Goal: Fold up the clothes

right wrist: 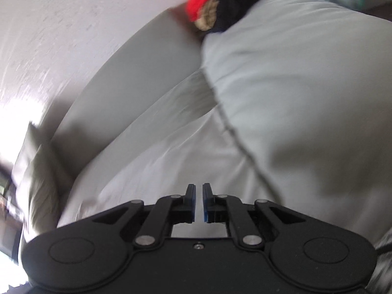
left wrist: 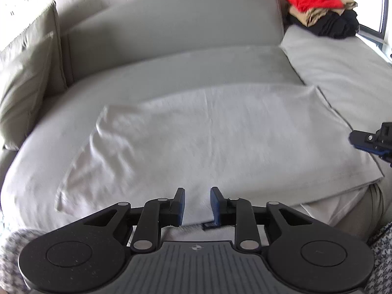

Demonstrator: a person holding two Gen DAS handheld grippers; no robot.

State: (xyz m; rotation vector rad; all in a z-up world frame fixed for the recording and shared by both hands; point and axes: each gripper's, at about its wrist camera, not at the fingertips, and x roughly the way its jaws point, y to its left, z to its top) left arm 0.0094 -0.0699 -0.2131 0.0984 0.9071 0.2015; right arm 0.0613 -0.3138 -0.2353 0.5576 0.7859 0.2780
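A white garment (left wrist: 208,134) lies spread flat on the grey sofa seat (left wrist: 171,73), its left edge slightly rumpled. My left gripper (left wrist: 197,205) hovers over the garment's near edge, fingers apart, with nothing pinched between them. A small dark label (left wrist: 210,225) shows at the collar just behind the fingers. My right gripper (left wrist: 352,138) pokes in at the far right, over the garment's right edge. In the blurred right wrist view this gripper (right wrist: 198,196) has its jaws nearly together with only a thin slit. It holds nothing, and the white garment (right wrist: 159,161) lies below it.
A pile of red, tan and black clothes (left wrist: 323,7) (right wrist: 215,5) sits at the back right on a raised grey cushion (left wrist: 330,61). An olive pillow (left wrist: 27,73) leans at the sofa's left end. Patterned sleeves (left wrist: 382,257) show at the bottom corners.
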